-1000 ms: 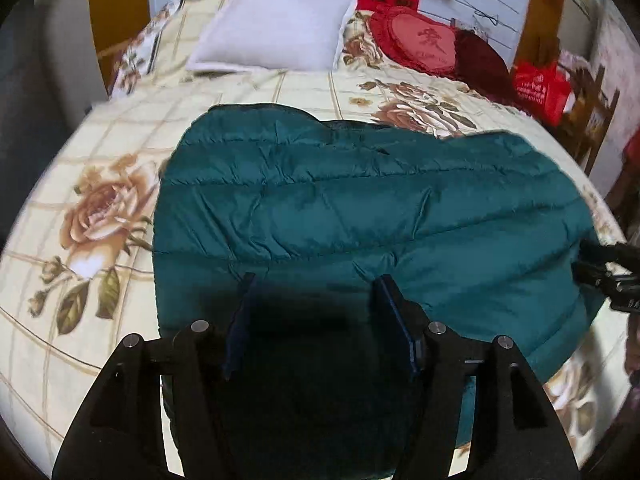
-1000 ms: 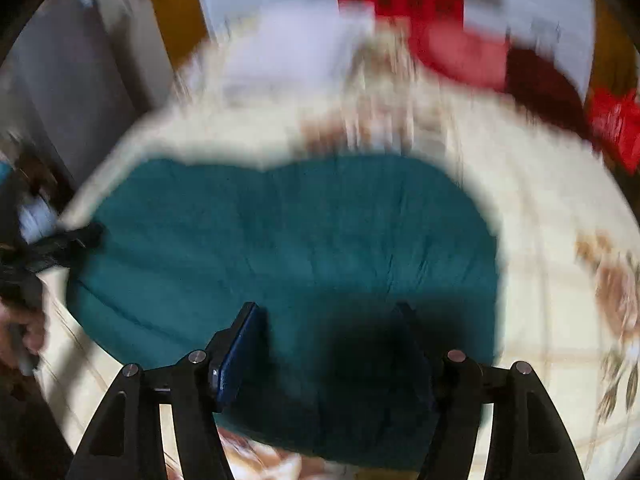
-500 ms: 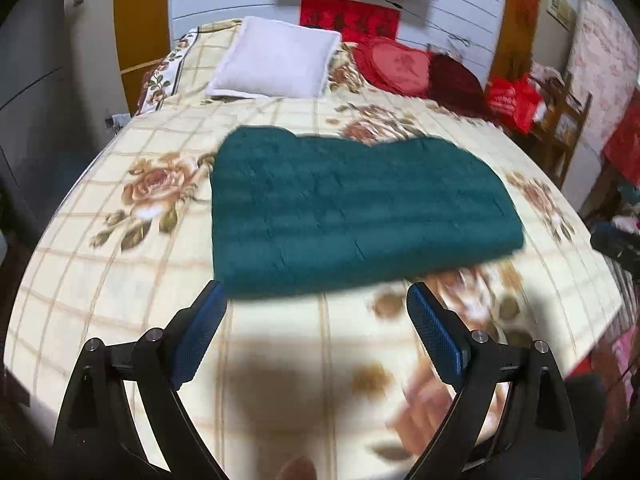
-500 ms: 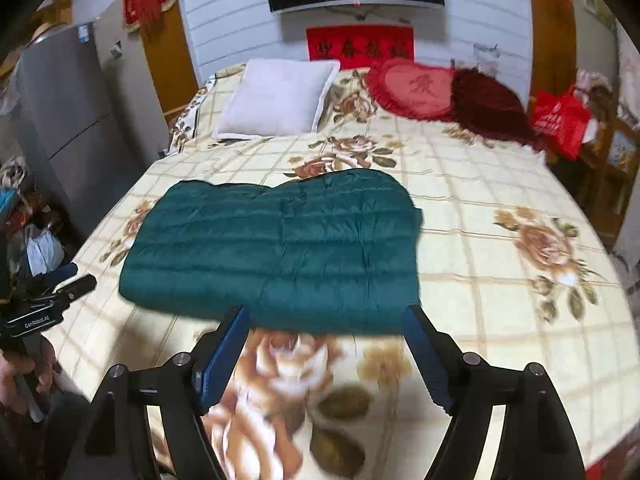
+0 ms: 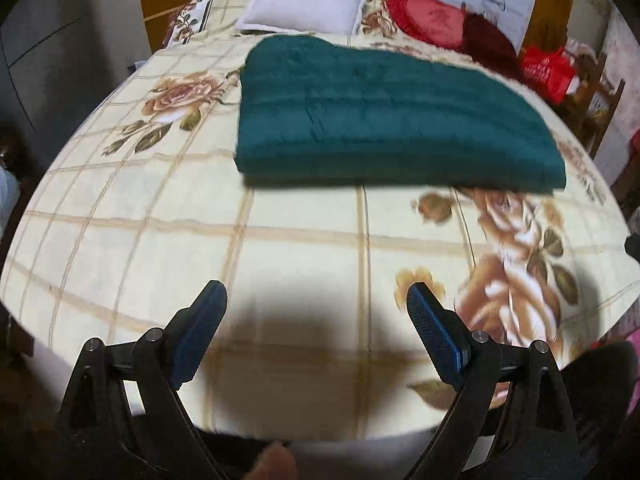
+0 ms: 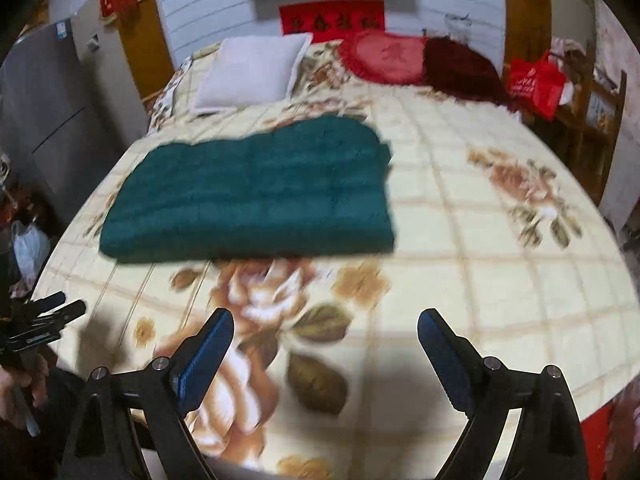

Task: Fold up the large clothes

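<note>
A dark teal quilted jacket (image 5: 384, 116) lies folded into a flat rectangle on the floral bed cover (image 5: 304, 248); it also shows in the right wrist view (image 6: 256, 192). My left gripper (image 5: 316, 300) is open and empty, held over bare bed cover well short of the jacket's near edge. My right gripper (image 6: 326, 328) is open and empty, also back from the jacket, above a printed rose. The left gripper's tips (image 6: 48, 312) show at the right wrist view's left edge.
A white pillow (image 5: 308, 0), a red round cushion (image 5: 432, 20) and a dark red cushion (image 5: 488, 48) lie at the bed's head. A red bag (image 5: 548, 72) and wooden chair (image 6: 592, 112) stand at the right. A grey cabinet (image 6: 44, 120) stands left.
Both grippers have opened, let go of the jacket and pulled back toward the foot of the bed. The jacket now lies folded and farther away in both views.
</note>
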### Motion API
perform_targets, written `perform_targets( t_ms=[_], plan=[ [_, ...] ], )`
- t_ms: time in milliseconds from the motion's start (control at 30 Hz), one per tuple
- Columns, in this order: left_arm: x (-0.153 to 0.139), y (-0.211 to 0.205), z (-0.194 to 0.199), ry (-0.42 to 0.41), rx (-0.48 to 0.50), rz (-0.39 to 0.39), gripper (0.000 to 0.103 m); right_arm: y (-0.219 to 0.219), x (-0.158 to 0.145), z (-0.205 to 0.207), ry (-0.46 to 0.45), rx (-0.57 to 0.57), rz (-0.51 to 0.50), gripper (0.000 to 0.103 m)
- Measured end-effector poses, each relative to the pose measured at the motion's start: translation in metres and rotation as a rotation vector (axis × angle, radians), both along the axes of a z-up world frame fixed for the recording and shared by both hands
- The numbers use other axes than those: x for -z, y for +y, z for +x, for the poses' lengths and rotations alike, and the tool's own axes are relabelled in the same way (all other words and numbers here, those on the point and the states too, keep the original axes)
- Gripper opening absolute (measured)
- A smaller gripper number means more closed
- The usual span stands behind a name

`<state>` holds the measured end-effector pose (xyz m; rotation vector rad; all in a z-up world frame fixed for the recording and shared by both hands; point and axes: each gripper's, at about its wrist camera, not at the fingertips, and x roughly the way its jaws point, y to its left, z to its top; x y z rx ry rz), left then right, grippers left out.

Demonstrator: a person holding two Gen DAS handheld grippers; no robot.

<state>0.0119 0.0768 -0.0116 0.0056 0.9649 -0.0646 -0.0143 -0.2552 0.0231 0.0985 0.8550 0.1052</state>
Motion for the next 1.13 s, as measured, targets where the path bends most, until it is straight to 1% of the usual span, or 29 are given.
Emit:
perform_targets(
  t_ms=[67,167,200,300,433,567,767,1133],
  plan=[
    [-0.002,-0.013,-0.010,-0.022,0.010,0.018,0.092,0.014,0.009,-0.014,0.001,-0.026,-0.001,0.092],
    [-0.012,-0.028,-0.019,-0.054,-0.003,0.048,0.092,0.033,0.011,-0.032,-0.020,-0.055,-0.053,0.092],
    [-0.017,-0.030,-0.022,-0.065,-0.010,0.046,0.092,0.037,0.010,-0.036,-0.027,-0.064,-0.067,0.092],
    [-0.028,-0.031,-0.026,-0.070,-0.038,0.005,0.092,0.043,0.004,-0.049,-0.065,-0.083,-0.123,0.092],
    [-0.032,-0.034,-0.029,-0.076,-0.071,0.055,0.092,0.042,-0.001,-0.054,-0.075,-0.080,-0.118,0.092],
    [-0.032,-0.032,-0.032,-0.065,-0.068,0.027,0.092,0.040,-0.003,-0.056,-0.080,-0.074,-0.108,0.092],
    [-0.035,-0.034,-0.034,-0.074,-0.066,0.044,0.092,0.044,-0.005,-0.058,-0.089,-0.086,-0.113,0.092],
    [-0.033,-0.035,-0.033,-0.083,-0.069,0.036,0.092,0.045,-0.006,-0.056,-0.095,-0.091,-0.107,0.092]
  ],
)
